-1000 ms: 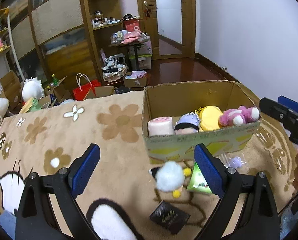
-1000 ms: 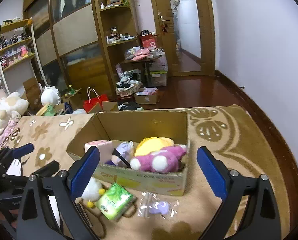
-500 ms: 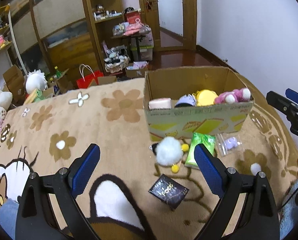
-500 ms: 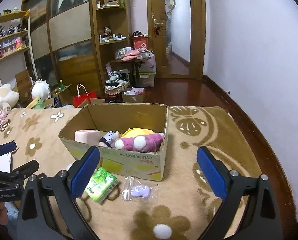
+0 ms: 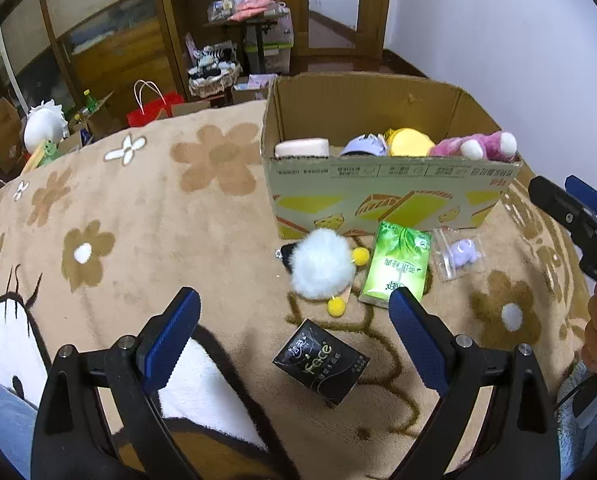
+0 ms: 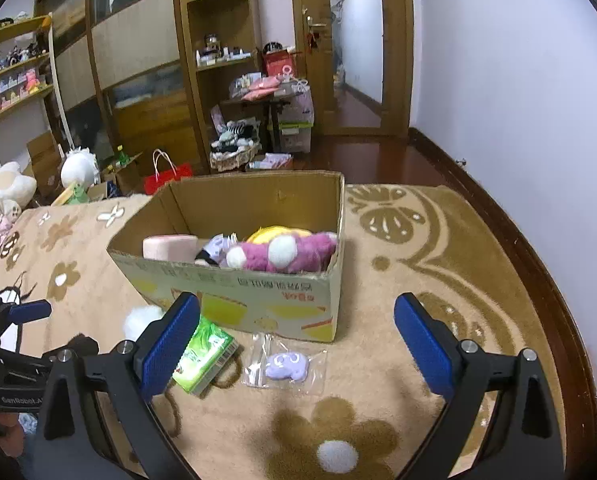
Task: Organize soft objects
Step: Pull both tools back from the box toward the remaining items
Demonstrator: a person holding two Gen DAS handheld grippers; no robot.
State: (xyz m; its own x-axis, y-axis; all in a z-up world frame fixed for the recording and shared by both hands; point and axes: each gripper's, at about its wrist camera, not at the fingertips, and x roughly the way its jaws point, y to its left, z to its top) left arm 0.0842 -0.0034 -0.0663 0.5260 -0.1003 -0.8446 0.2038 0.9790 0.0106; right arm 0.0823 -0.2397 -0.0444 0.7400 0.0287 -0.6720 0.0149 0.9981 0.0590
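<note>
A cardboard box (image 5: 390, 200) (image 6: 234, 284) on the flowered blanket holds a pink roll (image 5: 301, 147), a purple-haired doll (image 5: 363, 146), a yellow plush (image 5: 410, 143) and a pink plush (image 5: 474, 148) (image 6: 286, 252). In front of it lie a white fluffy pompom toy (image 5: 321, 269) (image 6: 140, 318), a green tissue pack (image 5: 396, 266) (image 6: 202, 354), a bagged purple toy (image 5: 460, 252) (image 6: 284, 366) and a black packet (image 5: 320, 362). My left gripper (image 5: 294, 340) is open and empty, just short of the pompom. My right gripper (image 6: 296, 344) is open and empty above the bagged toy.
The right gripper also shows at the right edge of the left wrist view (image 5: 570, 212). Beyond the blanket (image 5: 138, 216) are shelves, a red bag (image 5: 154, 106), plush toys (image 6: 2, 192) and a small cluttered table (image 6: 274, 96). A white wall runs along the right.
Both grippers have pulled back from the box and tilted down. More of the blanket in front of the box and the items lying there now show. Both stay open.
</note>
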